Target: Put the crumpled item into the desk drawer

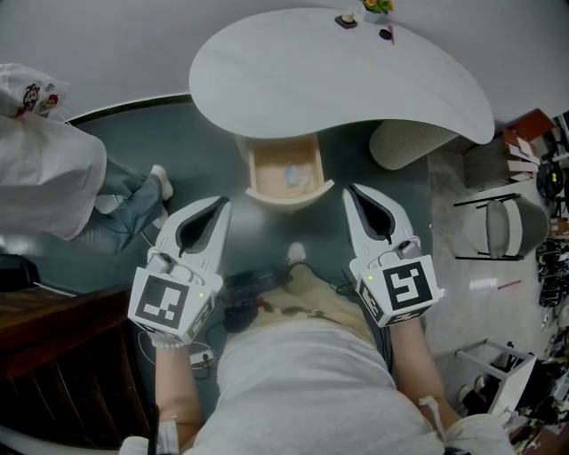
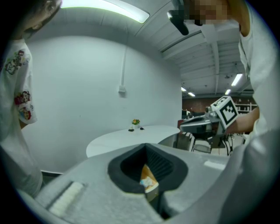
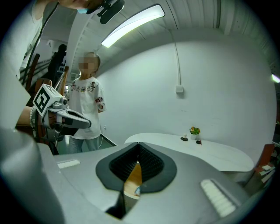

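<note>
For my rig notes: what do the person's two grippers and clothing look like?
Both the left gripper and the right gripper have pale grey shells with black ribbed lining inside the jaws. Each carries a white cube with black square markers. The person wears a light top.

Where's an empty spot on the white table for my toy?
The curved white desk top is bare from the edge over the open wooden drawer almost to the far edge, where a small potted plant and two small dark objects crowd it.
</note>
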The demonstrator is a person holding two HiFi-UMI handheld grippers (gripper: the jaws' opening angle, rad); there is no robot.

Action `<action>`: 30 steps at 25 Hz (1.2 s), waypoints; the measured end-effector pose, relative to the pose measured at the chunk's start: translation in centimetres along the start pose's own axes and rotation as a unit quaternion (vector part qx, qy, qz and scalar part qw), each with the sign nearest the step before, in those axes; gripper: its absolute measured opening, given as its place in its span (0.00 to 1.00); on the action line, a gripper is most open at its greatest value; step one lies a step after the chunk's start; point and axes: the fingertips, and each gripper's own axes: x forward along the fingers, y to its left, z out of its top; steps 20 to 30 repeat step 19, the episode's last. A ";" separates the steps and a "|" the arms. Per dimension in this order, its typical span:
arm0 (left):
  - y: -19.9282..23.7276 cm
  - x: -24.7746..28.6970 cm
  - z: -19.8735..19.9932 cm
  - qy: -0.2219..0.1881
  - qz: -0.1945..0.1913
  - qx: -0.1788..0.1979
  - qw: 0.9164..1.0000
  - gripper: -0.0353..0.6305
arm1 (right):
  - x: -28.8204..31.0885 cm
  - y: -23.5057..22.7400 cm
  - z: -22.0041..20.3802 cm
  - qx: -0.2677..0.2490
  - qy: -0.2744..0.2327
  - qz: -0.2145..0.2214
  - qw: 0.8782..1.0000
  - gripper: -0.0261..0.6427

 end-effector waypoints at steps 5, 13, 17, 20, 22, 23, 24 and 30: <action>0.0 0.0 -0.1 -0.001 0.000 -0.001 1.000 0.05 | 0.1 0.1 -0.1 -0.001 0.002 0.001 1.000 0.05; 0.0 0.2 -0.1 -0.001 -0.002 -0.002 1.000 0.05 | 0.2 0.2 -0.3 -0.002 0.004 0.003 1.000 0.05; -0.1 0.2 -0.1 0.000 -0.002 -0.002 1.000 0.05 | 0.2 0.2 -0.4 -0.002 0.007 0.005 1.000 0.05; 0.0 0.2 -0.2 0.001 -0.002 -0.003 1.000 0.05 | 0.2 0.3 -0.6 -0.002 0.010 0.005 1.000 0.05; 0.0 0.2 -0.2 0.001 -0.002 -0.003 1.000 0.05 | 0.2 0.3 -0.6 -0.002 0.010 0.005 1.000 0.05; 0.0 0.2 -0.2 0.001 -0.002 -0.003 1.000 0.05 | 0.2 0.3 -0.6 -0.002 0.010 0.005 1.000 0.05; 0.0 0.2 -0.2 0.001 -0.002 -0.003 1.000 0.05 | 0.2 0.3 -0.6 -0.002 0.010 0.005 1.000 0.05; 0.0 0.2 -0.2 0.001 -0.002 -0.003 1.000 0.05 | 0.2 0.3 -0.6 -0.002 0.010 0.005 1.000 0.05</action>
